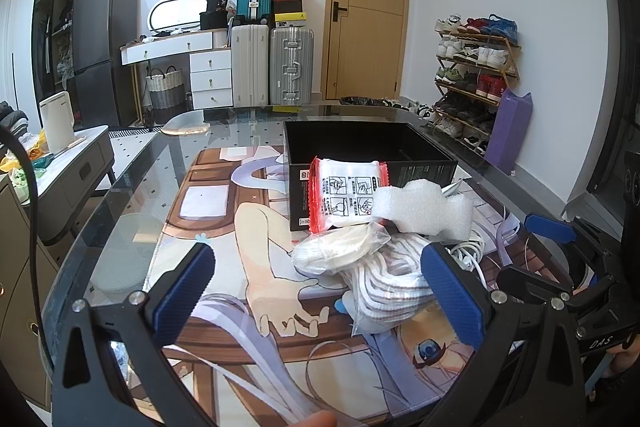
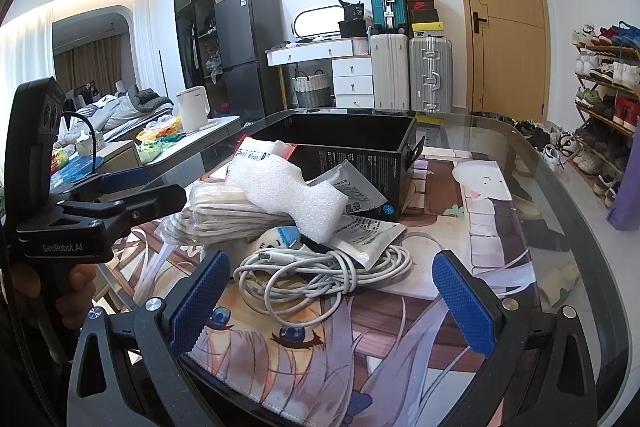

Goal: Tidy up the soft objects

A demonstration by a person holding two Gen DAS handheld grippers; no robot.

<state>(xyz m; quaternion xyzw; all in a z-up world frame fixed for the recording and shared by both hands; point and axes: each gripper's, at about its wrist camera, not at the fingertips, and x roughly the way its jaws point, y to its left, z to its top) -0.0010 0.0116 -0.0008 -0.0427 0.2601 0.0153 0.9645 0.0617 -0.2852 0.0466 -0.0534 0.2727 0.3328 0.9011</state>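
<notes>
Showing brand: "GenRobot.AI" on left gripper [image 2: 120, 183], "DAS" on right gripper [image 1: 560, 239]
Claws: both spread wide, holding nothing
Soft pile: white foam [image 2: 292, 195] atop bagged cloth [image 2: 224, 217], before black box [image 2: 360, 147]

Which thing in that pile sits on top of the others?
The white foam block. It rests across the bagged striped cloth, above the coiled white cable lying flat on the mat.
</notes>
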